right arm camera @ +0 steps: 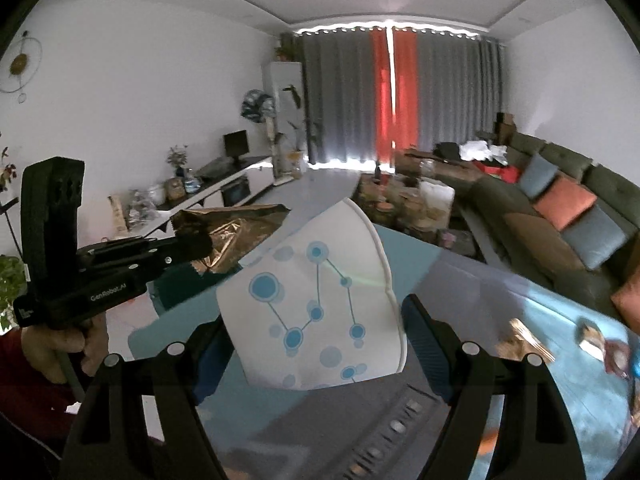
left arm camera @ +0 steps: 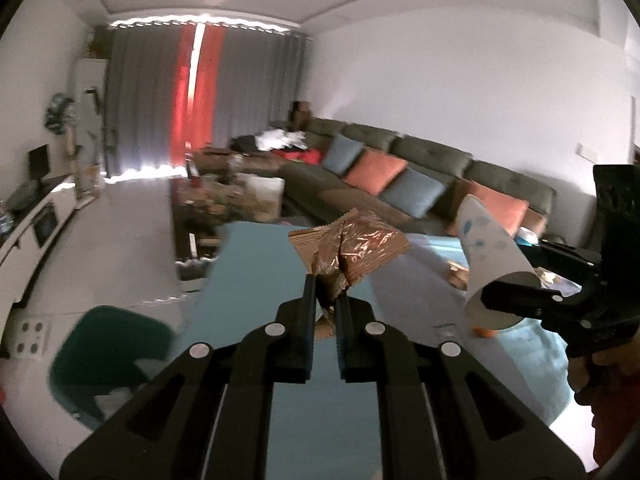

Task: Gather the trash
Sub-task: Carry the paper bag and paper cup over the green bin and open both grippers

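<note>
Two pieces of trash are in hand at once, one per gripper, both lifted clear of the blue table (left arm camera: 256, 264).

Left wrist view: the left gripper (left arm camera: 325, 304) has its jaws drawn nearly together, clamped on the crumpled tail of a copper foil wrapper (left arm camera: 352, 244). The wrapper fans out above and ahead of the tips, and a scrap of it hangs down between the fingers. The grip is on a thin twist only, so I judge the carry should be smooth; a jerk could tear it or slip it free. A dark green bin (left arm camera: 108, 356) sits low at left on the floor, just beside the table edge, and is likely the drop point. The gripper points forward and slightly down over the table. At right, the right gripper (left arm camera: 520, 300) comes in from the side, held by a hand (left arm camera: 588, 372), with a paper cup (left arm camera: 488, 256) tilted in its jaws.

Right wrist view: the right gripper (right arm camera: 320, 344) stands wide, its blue pads pressed on either side of the white paper cup (right arm camera: 320, 300) with blue dots, rim away from the camera. Cup walls are soft, so I judge that squeezing harder would crush it; hold as is. More litter (right arm camera: 524, 340) lies on the table at right, still to collect. The left gripper (right arm camera: 192, 246) shows at left with the foil wrapper (right arm camera: 236, 228), gripped in a hand (right arm camera: 60, 344), roughly level with and near the cup.
</note>
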Available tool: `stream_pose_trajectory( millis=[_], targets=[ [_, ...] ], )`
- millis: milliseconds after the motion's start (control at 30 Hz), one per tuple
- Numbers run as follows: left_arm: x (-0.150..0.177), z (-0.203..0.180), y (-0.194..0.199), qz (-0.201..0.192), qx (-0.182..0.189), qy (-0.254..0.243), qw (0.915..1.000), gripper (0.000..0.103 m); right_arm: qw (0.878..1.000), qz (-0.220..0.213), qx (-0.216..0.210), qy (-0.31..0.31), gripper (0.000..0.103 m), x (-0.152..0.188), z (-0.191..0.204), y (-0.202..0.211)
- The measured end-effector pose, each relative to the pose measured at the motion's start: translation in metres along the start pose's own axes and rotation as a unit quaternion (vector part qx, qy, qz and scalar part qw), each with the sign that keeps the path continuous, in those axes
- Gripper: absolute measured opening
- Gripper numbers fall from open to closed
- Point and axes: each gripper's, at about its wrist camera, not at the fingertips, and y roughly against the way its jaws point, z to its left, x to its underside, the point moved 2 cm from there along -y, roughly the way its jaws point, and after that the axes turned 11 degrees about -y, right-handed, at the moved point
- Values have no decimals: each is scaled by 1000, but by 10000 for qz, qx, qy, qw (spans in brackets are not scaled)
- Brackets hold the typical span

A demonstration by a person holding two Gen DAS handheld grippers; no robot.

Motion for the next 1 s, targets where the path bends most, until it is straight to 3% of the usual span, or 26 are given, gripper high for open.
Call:
stream_pose_trajectory(
  millis=[467,700,1000],
  targets=[
    [31,131,63,61,-1378,481,9893,9,9955,305,-775,461,78,-33,83,-73],
    [49,169,82,211,-1665,636,9838,9,9898,623,-1104,651,78,-36,125,-117],
    [82,202,78,594,-1830,875,9774,9,9825,1211,-1186,772,78,-32,160,-180]
  ],
)
